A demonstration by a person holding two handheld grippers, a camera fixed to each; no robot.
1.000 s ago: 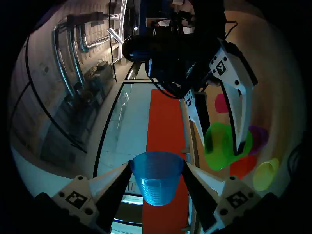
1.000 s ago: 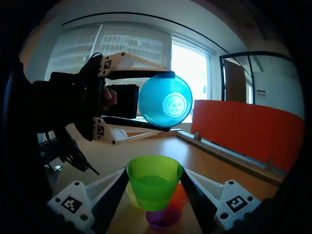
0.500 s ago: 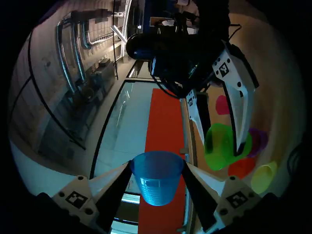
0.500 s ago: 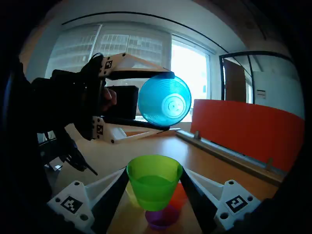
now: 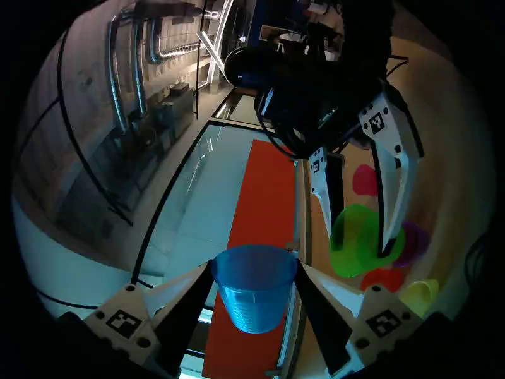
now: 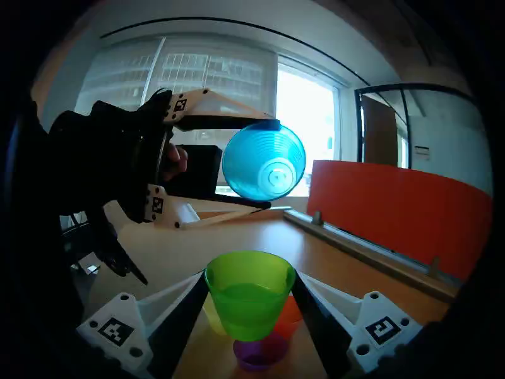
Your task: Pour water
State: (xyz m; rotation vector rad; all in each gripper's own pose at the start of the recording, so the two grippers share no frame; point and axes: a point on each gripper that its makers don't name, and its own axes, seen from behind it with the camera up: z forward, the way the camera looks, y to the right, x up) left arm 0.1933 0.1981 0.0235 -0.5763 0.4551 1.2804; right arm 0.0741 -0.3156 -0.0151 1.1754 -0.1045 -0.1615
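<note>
My left gripper (image 5: 254,287) is shut on a clear blue cup (image 5: 254,295), which lies tipped on its side. In the right gripper view that blue cup (image 6: 264,161) hangs above and behind, its base turned toward me, with the left gripper (image 6: 268,158) and a hand (image 6: 170,158) on it. Upright in my right gripper (image 6: 250,297) sits a green cup (image 6: 250,290) with liquid in it, the fingers shut on it. In the left gripper view the green cup (image 5: 355,237) is at the right, inside the right gripper (image 5: 360,243).
Below the green cup, purple (image 6: 260,352), yellow (image 6: 211,314) and orange (image 6: 289,316) cups stand on the wooden table (image 6: 183,252). An orange partition (image 6: 404,208) runs along the table's far edge. A pink cup (image 5: 365,179) and a yellow cup (image 5: 421,292) lie near the green one.
The blue cup has tipped a little further and shifted slightly left in the right gripper view, its base now pointing lower. The green cup stays put.
</note>
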